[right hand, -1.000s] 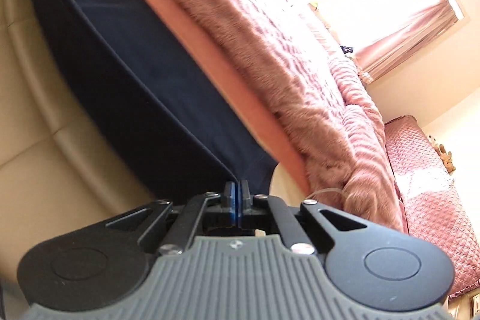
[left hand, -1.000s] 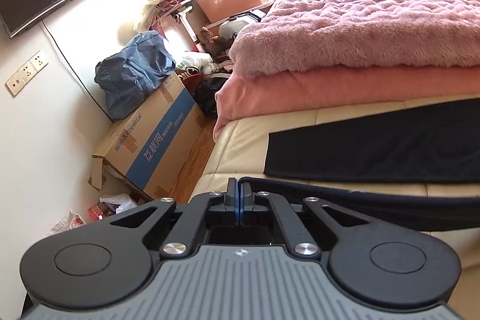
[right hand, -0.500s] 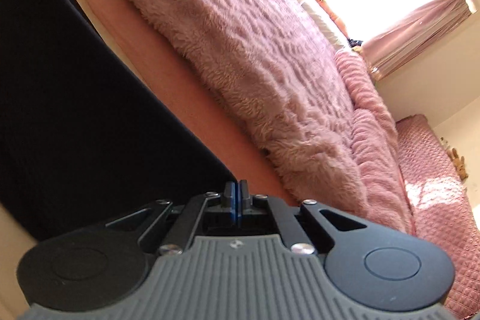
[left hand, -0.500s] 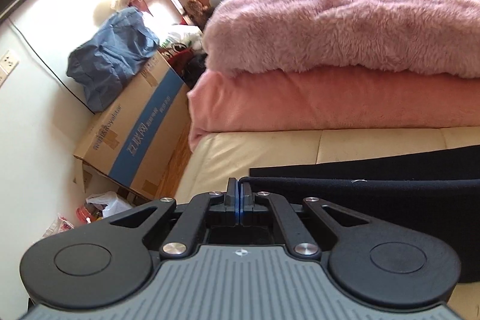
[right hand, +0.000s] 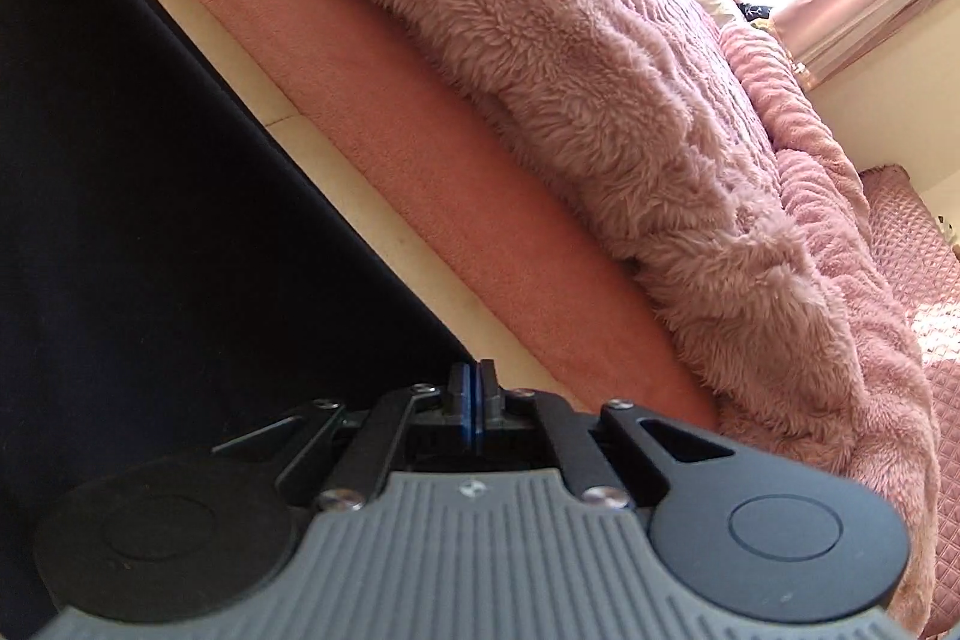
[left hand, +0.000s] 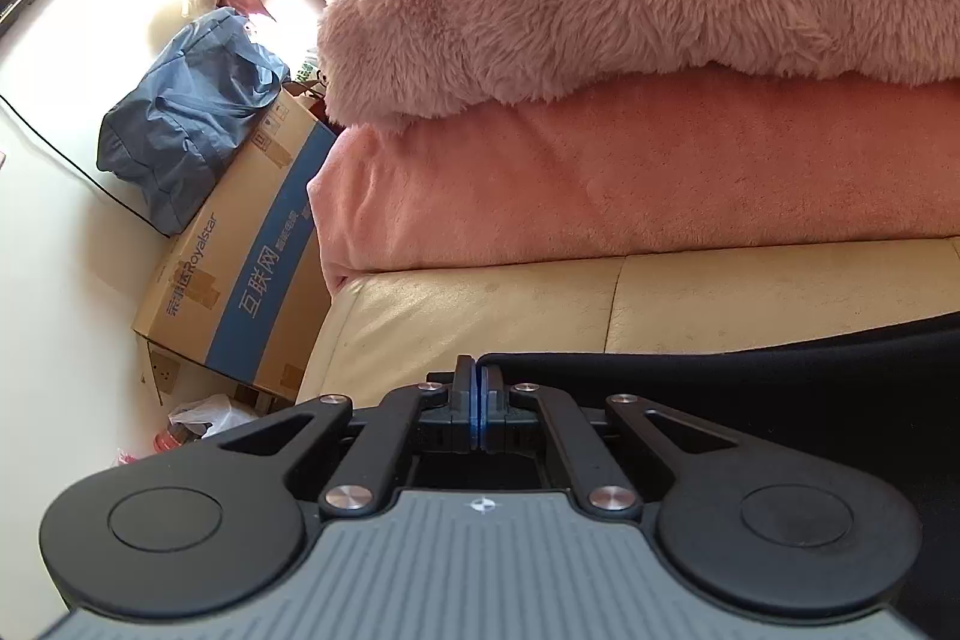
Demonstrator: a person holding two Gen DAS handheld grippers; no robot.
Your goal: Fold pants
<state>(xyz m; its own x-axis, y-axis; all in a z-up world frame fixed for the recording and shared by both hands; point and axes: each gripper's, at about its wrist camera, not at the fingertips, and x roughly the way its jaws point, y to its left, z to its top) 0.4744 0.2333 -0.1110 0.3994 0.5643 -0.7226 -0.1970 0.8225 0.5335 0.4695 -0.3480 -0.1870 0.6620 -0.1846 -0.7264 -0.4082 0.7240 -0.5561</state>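
In the left wrist view, a cardboard box (left hand: 240, 268) with a blue bag (left hand: 186, 124) on top fills the left of the frame. At lower centre the left tool (left hand: 479, 376) is closed, pinching a corner of the black pants (left hand: 780, 388), which stretch to the right edge over the cream bed (left hand: 480, 304). In the right wrist view, the pants (right hand: 150, 220) cover the left half; the right tool (right hand: 474, 379), lower centre, is clamped on their corner, with a fluffy pink blanket (right hand: 600, 70) to the right.
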